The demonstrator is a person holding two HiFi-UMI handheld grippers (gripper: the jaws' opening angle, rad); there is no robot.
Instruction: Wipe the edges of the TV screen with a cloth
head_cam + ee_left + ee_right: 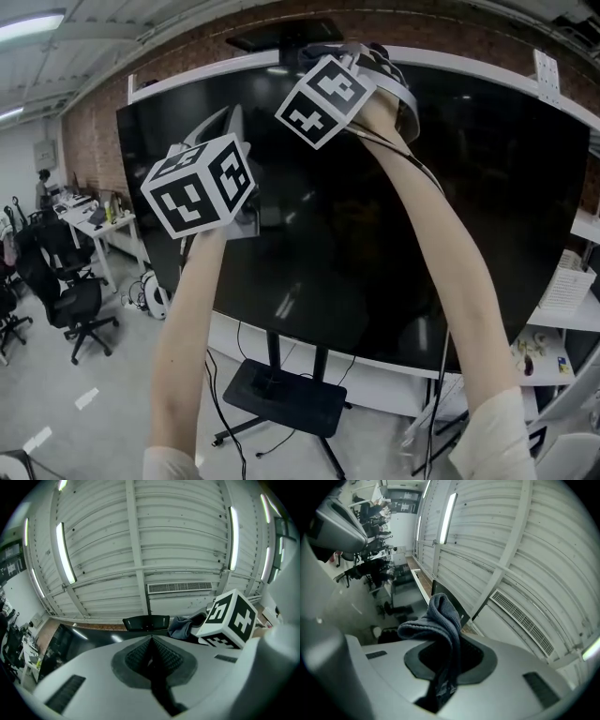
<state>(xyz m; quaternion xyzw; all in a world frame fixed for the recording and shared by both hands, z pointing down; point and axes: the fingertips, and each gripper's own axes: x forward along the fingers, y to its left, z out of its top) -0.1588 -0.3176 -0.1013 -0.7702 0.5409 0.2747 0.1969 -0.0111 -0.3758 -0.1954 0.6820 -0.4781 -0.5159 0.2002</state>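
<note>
- While the right claw (449, 654) pinches the cloth (440, 618) tight, drag the fold ahead of it along the TV screen's (375, 234) top edge.
- Hold the left claw (151, 640), closed on nothing, off the screen.

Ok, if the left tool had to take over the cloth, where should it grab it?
Probably the humped fold of the cloth that stands free beyond the right tool, which is shut on its lower part. Bring the left tool in from the tip side, jaws opened across the fold's thickness.
</note>
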